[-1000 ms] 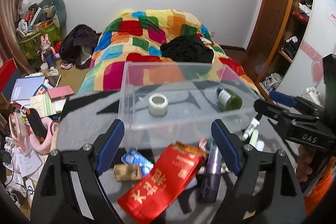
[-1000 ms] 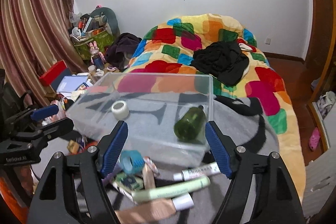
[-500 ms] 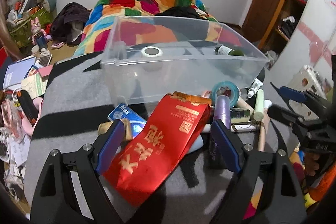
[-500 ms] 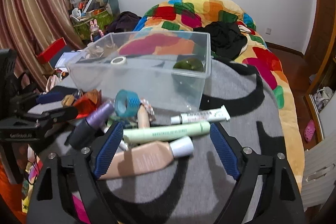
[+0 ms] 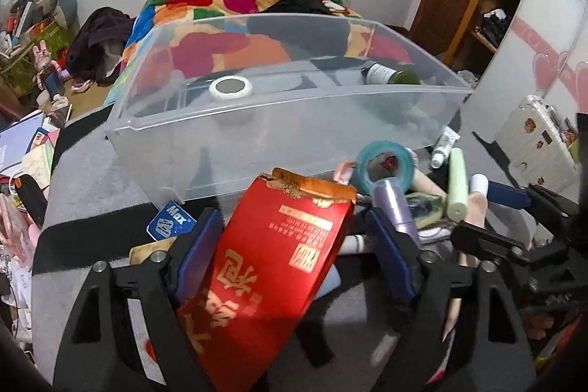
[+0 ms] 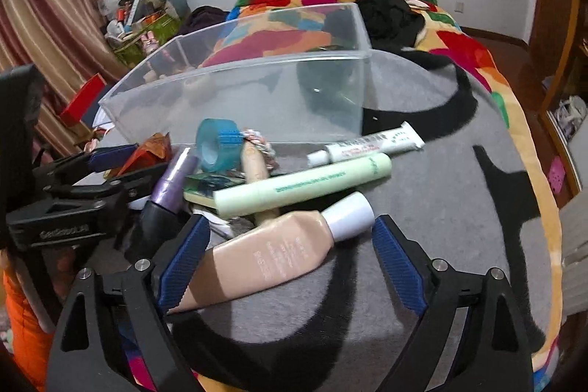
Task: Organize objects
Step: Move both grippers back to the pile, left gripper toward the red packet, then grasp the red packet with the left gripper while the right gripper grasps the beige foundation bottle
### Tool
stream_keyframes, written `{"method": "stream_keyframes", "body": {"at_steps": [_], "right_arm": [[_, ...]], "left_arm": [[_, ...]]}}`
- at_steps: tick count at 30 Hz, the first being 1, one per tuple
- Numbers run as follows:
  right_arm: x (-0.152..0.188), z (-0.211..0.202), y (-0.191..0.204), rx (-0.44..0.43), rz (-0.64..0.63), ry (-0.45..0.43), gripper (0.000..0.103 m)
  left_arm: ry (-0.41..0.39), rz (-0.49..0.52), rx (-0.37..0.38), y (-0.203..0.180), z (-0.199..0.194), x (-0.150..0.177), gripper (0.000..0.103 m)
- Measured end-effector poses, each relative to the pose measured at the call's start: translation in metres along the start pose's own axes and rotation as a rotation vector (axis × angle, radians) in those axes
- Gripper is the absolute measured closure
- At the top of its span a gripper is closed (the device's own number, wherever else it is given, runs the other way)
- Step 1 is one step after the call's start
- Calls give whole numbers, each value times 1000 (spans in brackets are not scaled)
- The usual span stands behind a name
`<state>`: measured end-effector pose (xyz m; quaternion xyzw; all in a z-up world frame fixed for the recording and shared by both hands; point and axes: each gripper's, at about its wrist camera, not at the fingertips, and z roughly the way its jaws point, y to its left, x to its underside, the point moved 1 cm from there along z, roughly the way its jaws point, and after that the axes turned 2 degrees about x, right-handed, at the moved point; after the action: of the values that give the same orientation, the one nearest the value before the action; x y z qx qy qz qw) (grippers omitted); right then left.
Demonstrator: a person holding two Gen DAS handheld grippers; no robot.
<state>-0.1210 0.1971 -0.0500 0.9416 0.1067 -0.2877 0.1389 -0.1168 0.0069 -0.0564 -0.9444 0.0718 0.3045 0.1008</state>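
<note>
- Left wrist view: we hold our left gripper [image 5: 294, 252] around the red packet [image 5: 272, 281], which lies in front of the clear bin [image 5: 294, 131]. The jaws have just been closing, with the packet between them. The left pad [image 5: 198, 256] sits at the packet's edge, but the right pad stands apart from it, so we call the gripper open, not yet gripping.
- Inside the bin lie a roll of white tape [image 5: 230, 89] and a green bottle [image 5: 391, 76], likely sorted already.
- Just in front of the bin, to the packet's right, a blue tape roll [image 5: 386, 168] and a purple bottle [image 5: 395, 208] wait in the pile.
- Right wrist view: our right gripper [image 6: 290, 256] straddles the beige tube [image 6: 268, 259], which lies in front of the bin [image 6: 235, 98], nearest us. Its jaws have just been opening wider, and neither pad presses the tube. We judge this spread is meant to clear the tube's width.
- Between the beige tube and the bin lie a pale green tube [image 6: 305, 186] and a white tube [image 6: 367, 144].
</note>
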Motion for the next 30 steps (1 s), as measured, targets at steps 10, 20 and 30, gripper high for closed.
{"method": "stream_keyframes", "body": {"at_steps": [10,20,30], "right_arm": [[13,-12,-18,63,-51,-25,25],[13,-19,-41,70,14,-51,31],[14,-20,-37,51,-29,-77,67]], "left_arm": [[-29,-4,54,-9,-19,6,49],[-24,1,37,-14,-13,-5,33],[-56,-31,32,-13,-8,-7,45]]}}
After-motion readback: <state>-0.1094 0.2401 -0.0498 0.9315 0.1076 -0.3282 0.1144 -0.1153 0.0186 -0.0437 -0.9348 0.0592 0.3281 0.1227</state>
